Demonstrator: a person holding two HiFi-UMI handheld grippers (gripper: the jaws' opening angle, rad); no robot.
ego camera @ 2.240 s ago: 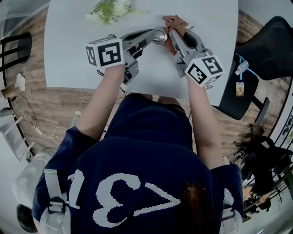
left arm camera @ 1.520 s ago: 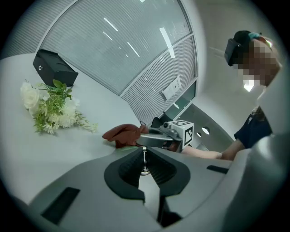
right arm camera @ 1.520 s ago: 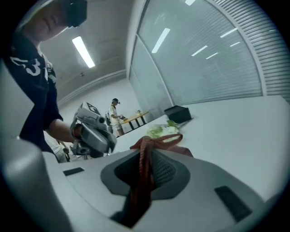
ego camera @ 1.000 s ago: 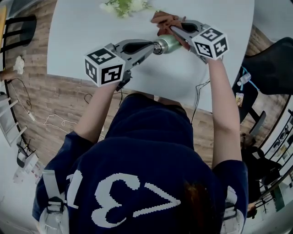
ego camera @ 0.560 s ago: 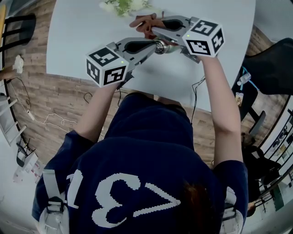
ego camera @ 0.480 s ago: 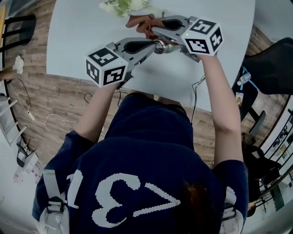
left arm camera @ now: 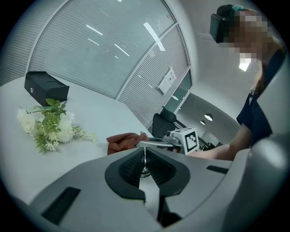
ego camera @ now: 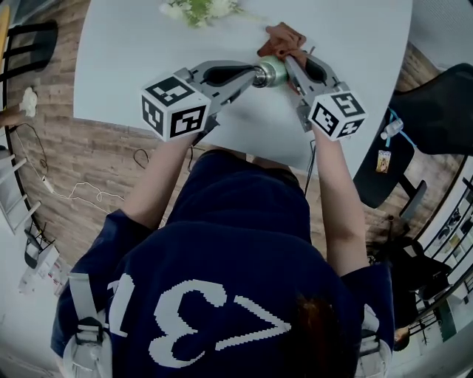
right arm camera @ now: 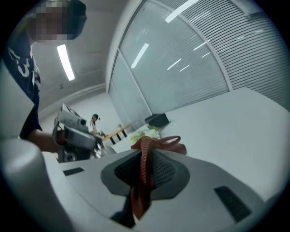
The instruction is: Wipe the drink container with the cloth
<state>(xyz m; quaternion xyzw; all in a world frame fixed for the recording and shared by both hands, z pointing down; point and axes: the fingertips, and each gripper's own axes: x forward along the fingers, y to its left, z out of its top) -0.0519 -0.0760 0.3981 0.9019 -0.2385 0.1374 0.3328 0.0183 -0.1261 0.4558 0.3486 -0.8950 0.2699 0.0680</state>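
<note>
The drink container (ego camera: pixel 272 71), a small greenish metal cup, is held on its side above the white table (ego camera: pixel 126 66). My left gripper (ego camera: pixel 255 75) is shut on its thin metal rim (left arm camera: pixel 144 159), which shows edge-on between the pads. My right gripper (ego camera: pixel 290 60) comes in from the right and is shut on the rust-red cloth (ego camera: pixel 282 38). The cloth lies bunched against the container's far side. In the right gripper view the cloth (right arm camera: pixel 144 167) hangs pinched between the pads. The left gripper view shows the cloth (left arm camera: pixel 123 141) behind the right gripper's marker cube (left arm camera: pixel 186 139).
A bunch of white flowers with green leaves (ego camera: pixel 196 10) lies at the table's far edge. A black box (left arm camera: pixel 45 87) sits beyond the flowers (left arm camera: pixel 47 127). A dark chair (ego camera: pixel 436 96) stands to the right of the table. Cables trail on the wooden floor (ego camera: pixel 81 170).
My right gripper has swung from across the container's top and left back to its right side, carrying the cloth rightward over the container. The left gripper has kept its hold.
</note>
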